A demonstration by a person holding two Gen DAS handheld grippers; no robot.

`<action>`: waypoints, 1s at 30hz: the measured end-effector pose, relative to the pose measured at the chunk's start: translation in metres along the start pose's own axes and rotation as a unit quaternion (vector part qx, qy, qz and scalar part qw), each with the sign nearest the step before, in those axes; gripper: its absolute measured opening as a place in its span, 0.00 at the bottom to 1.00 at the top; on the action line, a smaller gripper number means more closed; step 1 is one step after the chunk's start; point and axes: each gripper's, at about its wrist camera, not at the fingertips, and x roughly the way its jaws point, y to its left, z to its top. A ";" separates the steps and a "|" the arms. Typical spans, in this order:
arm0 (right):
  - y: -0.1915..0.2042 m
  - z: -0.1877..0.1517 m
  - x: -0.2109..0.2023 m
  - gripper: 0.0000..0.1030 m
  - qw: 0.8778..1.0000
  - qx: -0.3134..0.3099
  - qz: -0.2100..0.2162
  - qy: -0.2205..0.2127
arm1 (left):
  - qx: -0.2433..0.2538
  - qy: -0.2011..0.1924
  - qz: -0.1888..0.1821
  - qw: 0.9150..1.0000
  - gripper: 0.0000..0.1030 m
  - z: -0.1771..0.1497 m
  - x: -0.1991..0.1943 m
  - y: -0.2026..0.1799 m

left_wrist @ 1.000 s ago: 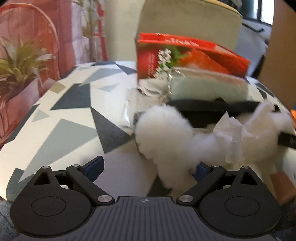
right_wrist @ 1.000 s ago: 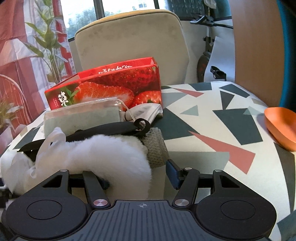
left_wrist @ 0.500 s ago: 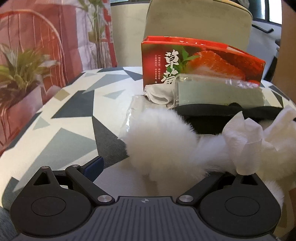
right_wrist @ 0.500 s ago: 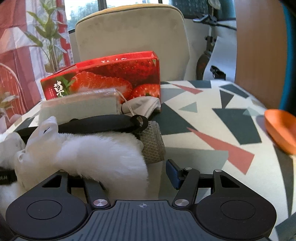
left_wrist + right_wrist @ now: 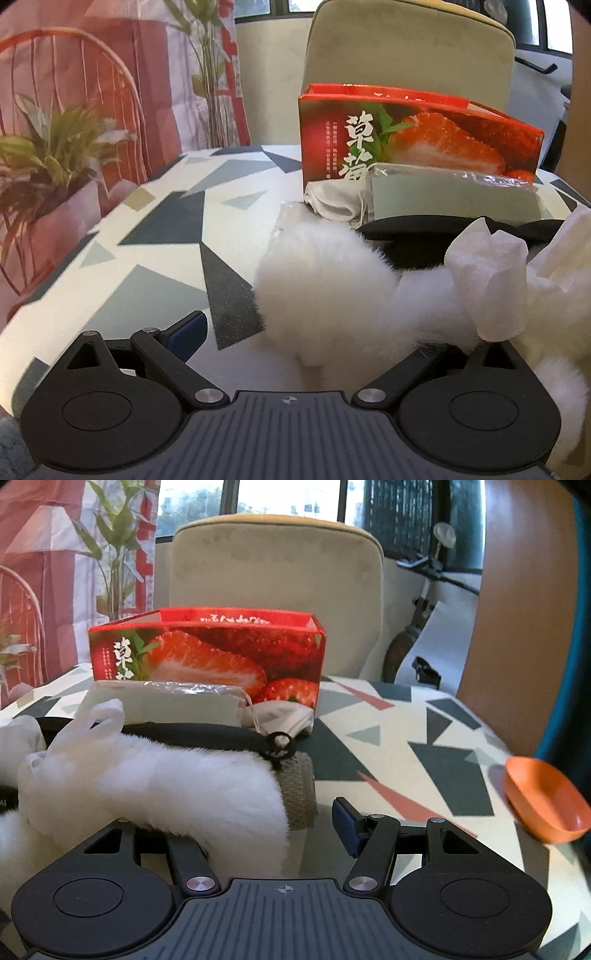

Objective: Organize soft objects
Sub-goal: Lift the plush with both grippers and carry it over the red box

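your left has open desk to pass. ahead, white fluffy toy, black strap and strawberry box block. right side is free up to the orange bowl.

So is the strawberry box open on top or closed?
Open: the strawberry box has no lid, and its inner back wall shows in the right wrist view.

Your two wrist views sit low and close over the table, angled down from opposite sides, sharing the fluffy toy and strawberry box.
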 end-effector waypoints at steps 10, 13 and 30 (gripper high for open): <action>0.002 0.001 -0.007 0.56 1.000 -0.010 -0.012 -0.016 | 0.007 -0.025 0.011 1.000 0.97 0.001 -0.013 -0.002; 0.002 0.002 -0.011 0.56 1.000 -0.012 -0.011 -0.024 | 0.003 -0.033 0.013 0.999 0.97 0.003 -0.018 -0.001; 0.004 0.015 -0.037 0.64 0.995 -0.026 -0.015 -0.094 | -0.018 -0.110 0.035 0.993 0.97 0.016 -0.050 0.005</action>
